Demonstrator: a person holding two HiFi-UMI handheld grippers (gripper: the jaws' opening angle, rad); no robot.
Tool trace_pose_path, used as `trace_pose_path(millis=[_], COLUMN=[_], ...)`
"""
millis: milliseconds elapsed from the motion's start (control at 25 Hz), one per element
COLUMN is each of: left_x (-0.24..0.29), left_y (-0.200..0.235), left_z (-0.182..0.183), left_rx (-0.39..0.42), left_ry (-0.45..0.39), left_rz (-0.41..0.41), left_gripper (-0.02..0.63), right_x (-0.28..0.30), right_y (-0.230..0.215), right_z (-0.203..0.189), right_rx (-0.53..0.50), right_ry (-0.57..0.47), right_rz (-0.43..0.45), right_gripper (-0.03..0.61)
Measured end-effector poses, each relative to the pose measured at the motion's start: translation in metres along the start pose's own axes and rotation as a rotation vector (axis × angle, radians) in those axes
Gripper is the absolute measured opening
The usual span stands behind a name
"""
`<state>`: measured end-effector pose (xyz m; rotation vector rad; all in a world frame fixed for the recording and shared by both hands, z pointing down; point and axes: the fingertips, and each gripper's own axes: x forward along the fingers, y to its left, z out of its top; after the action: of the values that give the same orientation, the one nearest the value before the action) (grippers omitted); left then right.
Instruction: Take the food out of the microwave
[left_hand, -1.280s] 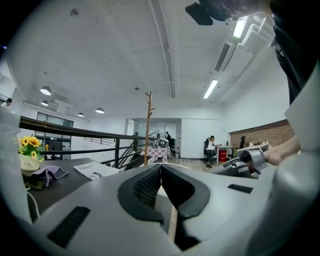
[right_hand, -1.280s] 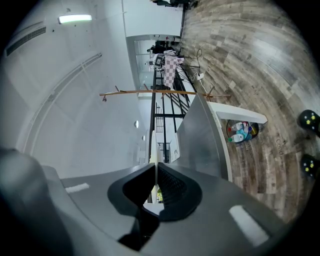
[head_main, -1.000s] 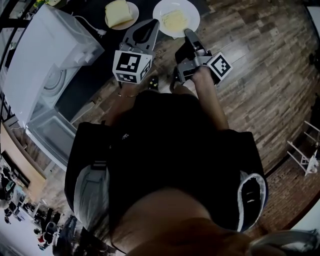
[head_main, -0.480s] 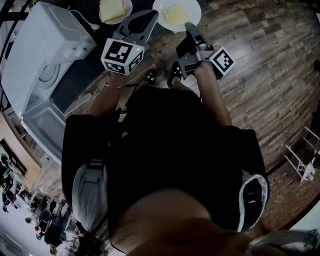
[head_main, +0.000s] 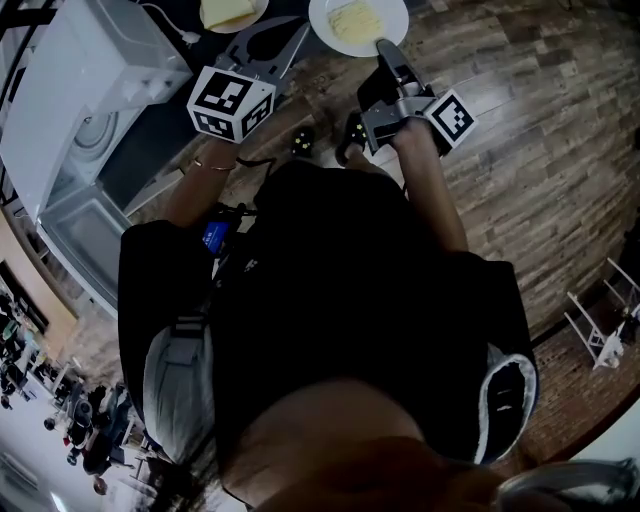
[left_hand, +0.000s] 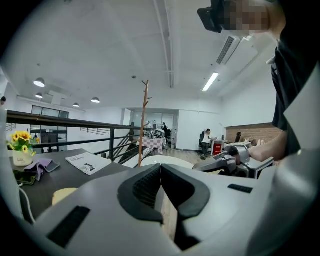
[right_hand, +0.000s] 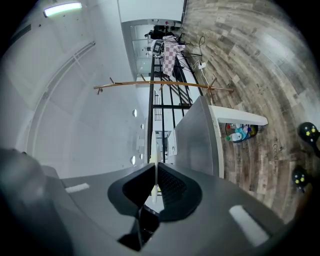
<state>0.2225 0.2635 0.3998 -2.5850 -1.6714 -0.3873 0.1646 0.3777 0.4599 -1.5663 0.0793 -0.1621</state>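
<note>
Right gripper (head_main: 384, 48) pinches the near rim of the round white plate of yellow food (head_main: 357, 20) — plate juts straight ahead, well right of the white box microwave (head_main: 90, 70) — left gripper (head_main: 292, 24) pressed together, empty, alongside.

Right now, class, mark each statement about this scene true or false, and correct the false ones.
1. The right tongs grip the rim of a white plate carrying yellow food. True.
2. The left tongs stand wide open. False: they are shut, with nothing between them.
3. The microwave has its door closed. False: the door hangs open.
4. A second plate with food sits on the dark table. True.
</note>
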Motion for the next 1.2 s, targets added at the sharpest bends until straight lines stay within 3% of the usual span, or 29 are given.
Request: trace_pose_path(millis=[560, 880, 1200], left_x=[-0.008, -0.002, 0.000], left_y=[0.002, 0.016, 0.019], left_z=[0.000, 0.021, 0.022], left_rx=[-0.015, -0.141, -0.094], left_ry=[0.026, -0.067, -0.064], left_rz=[0.027, 0.075, 0.153], left_gripper=[0.008, 0.008, 0.008], right_x=[0.015, 0.036, 0.056], right_y=[-0.001, 0.002, 0.005], right_z=[-0.004, 0.008, 0.016], right_rx=[0.027, 0.000, -0.019], right_ry=[0.055, 0.146, 0.245], right_rz=[0.010, 0.004, 0.025], right_gripper=[0.012, 0.012, 0.012])
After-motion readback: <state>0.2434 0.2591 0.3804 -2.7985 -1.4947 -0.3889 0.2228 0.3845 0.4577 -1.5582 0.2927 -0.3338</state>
